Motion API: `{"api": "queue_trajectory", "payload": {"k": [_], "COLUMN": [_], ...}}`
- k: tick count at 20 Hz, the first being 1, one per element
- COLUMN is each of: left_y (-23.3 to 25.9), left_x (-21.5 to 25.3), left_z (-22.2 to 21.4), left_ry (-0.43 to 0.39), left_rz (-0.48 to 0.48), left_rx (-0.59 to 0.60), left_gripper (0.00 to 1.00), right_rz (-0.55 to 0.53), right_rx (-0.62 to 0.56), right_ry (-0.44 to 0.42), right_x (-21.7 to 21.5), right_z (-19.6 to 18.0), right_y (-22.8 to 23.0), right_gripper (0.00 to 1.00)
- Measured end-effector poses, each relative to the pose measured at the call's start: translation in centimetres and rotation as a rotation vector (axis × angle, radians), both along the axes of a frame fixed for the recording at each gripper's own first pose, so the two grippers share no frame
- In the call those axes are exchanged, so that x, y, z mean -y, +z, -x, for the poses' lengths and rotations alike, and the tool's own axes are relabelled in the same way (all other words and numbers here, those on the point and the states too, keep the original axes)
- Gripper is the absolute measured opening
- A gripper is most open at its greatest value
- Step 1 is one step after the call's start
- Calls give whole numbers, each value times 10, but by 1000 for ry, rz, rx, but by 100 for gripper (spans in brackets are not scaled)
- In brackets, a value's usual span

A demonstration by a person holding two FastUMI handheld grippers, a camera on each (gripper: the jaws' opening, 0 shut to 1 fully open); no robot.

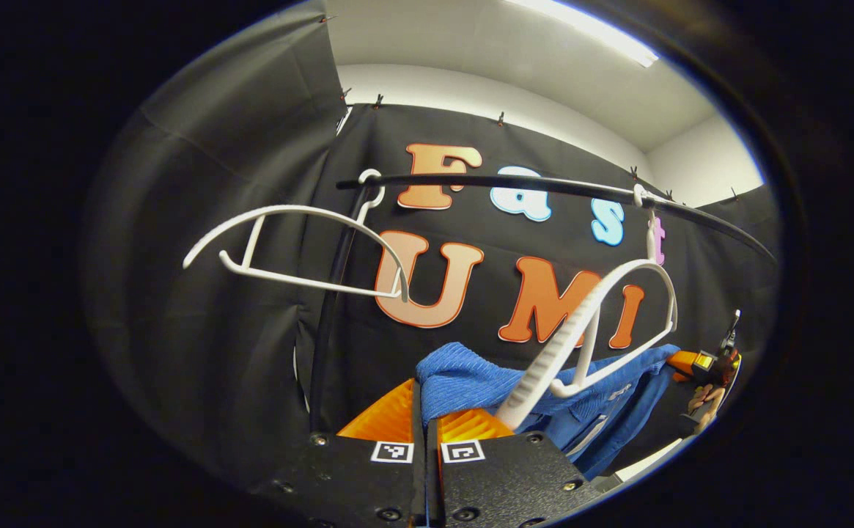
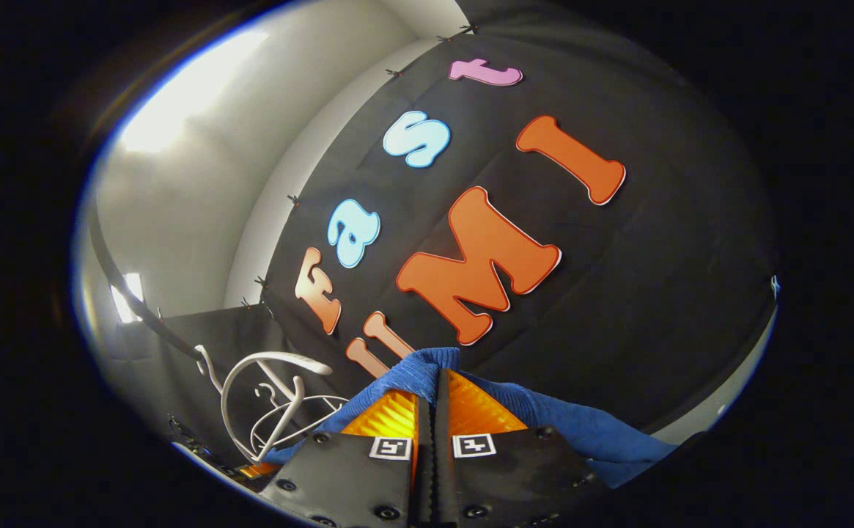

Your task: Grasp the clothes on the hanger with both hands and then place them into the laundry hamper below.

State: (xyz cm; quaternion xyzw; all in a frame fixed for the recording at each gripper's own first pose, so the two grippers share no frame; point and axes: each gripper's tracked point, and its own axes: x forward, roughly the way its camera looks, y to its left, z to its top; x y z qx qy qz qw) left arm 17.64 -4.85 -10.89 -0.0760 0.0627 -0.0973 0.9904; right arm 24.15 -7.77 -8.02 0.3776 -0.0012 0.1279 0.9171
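Setting: a recording booth set up as a laundry corner, not a lived-in home. Walls are black cloth [image 1: 199, 308] clipped along the top edge, with plain white wall [image 1: 514, 95] and ceiling above. A ceiling light strip [image 1: 588, 29] runs overhead. A dark rail [image 1: 544, 185] crosses the booth; two white hangers [image 1: 295, 249] hang on it. A blue garment [image 1: 470, 381] sits below the nearer hanger.
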Motion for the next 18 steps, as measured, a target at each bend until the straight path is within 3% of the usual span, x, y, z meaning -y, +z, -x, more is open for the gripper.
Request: {"api": "queue_trajectory", "payload": {"k": [9,18], "left_y": [-43,-62], "left_x": [10,82], "left_z": [63,107], "left_ry": [-24,-119], "left_rz": [-110,-78], "left_rx": [-47,-47], "left_gripper": [1,0], "right_rz": [167,291], "right_rx": [-149,-194], "right_ry": [-24,33], "right_x": [0,-42], "right_z": [62,131], "right_y": [-83,-116], "right_gripper": [7,7]}}
